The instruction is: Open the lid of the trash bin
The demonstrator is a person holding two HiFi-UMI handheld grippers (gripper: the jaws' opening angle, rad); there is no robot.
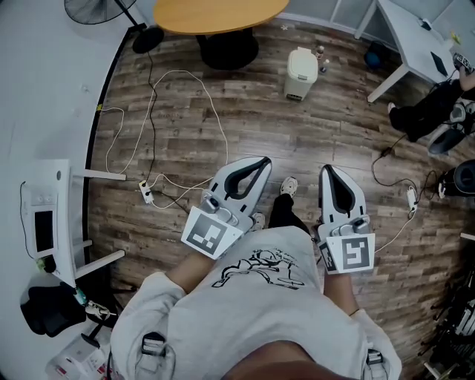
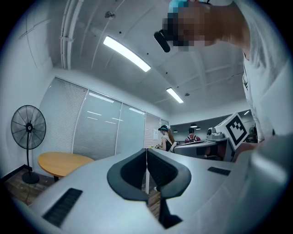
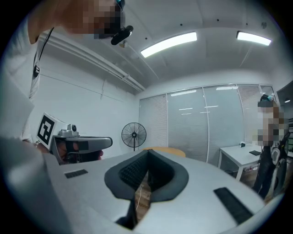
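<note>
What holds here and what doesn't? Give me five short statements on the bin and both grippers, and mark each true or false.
1. The trash bin has its lid down. True.
2. The left gripper touches the bin. False: it is held near the person's body, well apart from the bin.
3. The right gripper has its jaws together with nothing between them. True.
4. The left gripper grips something. False: its jaws are shut on nothing.
5. The bin stands on the round wooden table. False: it stands on the wooden floor beside the table.
</note>
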